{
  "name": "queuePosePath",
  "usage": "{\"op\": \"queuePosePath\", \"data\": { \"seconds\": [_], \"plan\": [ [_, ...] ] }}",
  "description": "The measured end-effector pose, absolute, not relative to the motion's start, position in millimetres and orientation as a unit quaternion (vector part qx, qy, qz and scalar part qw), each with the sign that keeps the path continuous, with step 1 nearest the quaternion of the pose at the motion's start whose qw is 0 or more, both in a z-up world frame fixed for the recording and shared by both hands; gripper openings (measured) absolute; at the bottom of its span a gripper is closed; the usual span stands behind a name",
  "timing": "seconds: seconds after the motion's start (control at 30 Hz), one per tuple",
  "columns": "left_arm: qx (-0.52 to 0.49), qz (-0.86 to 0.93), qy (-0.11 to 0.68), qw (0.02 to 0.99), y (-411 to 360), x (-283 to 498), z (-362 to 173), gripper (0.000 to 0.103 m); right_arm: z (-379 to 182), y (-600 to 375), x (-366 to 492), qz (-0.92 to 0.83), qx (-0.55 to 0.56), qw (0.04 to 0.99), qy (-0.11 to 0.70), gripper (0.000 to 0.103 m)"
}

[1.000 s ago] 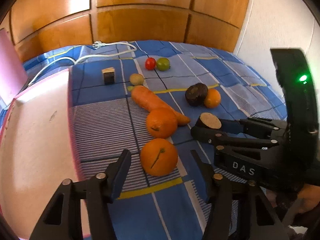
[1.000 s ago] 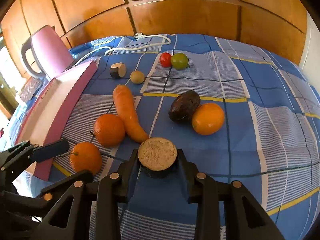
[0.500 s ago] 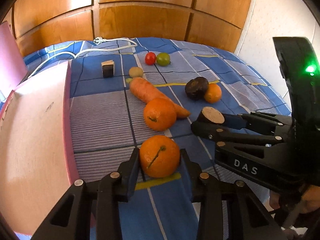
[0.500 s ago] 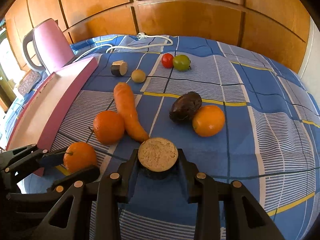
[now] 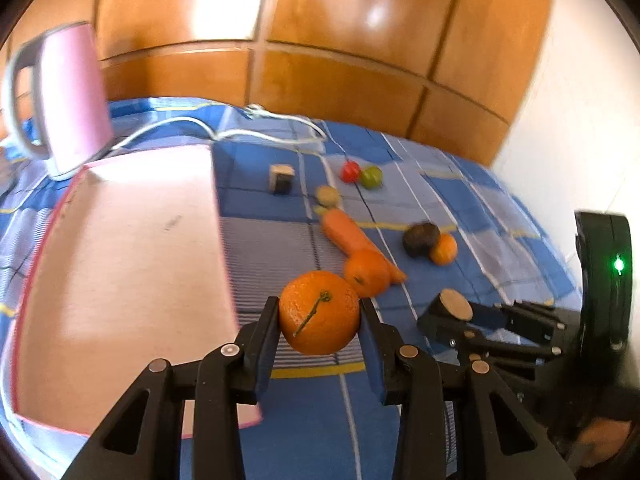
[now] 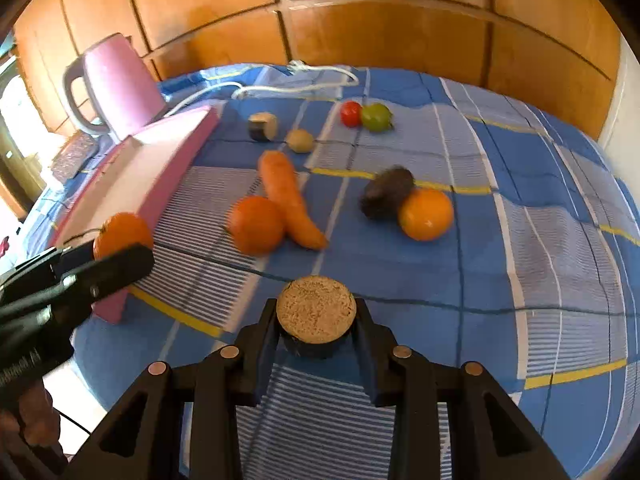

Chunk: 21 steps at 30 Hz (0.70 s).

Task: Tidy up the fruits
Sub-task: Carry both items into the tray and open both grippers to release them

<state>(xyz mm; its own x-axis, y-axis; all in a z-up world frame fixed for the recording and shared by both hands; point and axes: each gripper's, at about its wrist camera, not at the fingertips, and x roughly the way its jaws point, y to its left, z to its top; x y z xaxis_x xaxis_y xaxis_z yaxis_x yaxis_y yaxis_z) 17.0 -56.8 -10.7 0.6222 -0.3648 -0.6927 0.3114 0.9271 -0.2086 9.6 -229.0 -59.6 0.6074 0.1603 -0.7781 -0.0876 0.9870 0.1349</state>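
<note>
Near edge: we have L gripper [image 5: 319, 320] clamping orange [image 5: 319, 312], R gripper [image 6: 316, 320] clamping cut piece [image 6: 316, 309]; next, prob carry to pink board [image 5: 120, 272] at left.

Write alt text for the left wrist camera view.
The left gripper holds an orange between its jaws, above a blue checked cloth. A pink board lies to the left; a carrot and other produce sit beyond.

Both grippers are matte black, angular linkages; the left gripper [image 5: 319, 338] shows round silver pivot screws; the right gripper [image 6: 316, 320] matches, its housing lit by a green light.
</note>
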Motion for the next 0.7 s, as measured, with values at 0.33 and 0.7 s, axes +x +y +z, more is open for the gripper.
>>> {"op": "queuePosePath", "data": {
  "seconds": [0.33, 0.7],
  "plan": [
    [-0.072, -0.107, 0.37, 0.92, 3, 26, 11, 0.038, -27, -169, 23, 0.15, -0.008, 0.898, 0.414, 0.035],
    [-0.085, 0.006, 0.382, 0.92, 75, 43, -3, 0.038, -19, -96, 53, 0.233, -0.029, 0.873, 0.428, 0.036]
  ]
}}
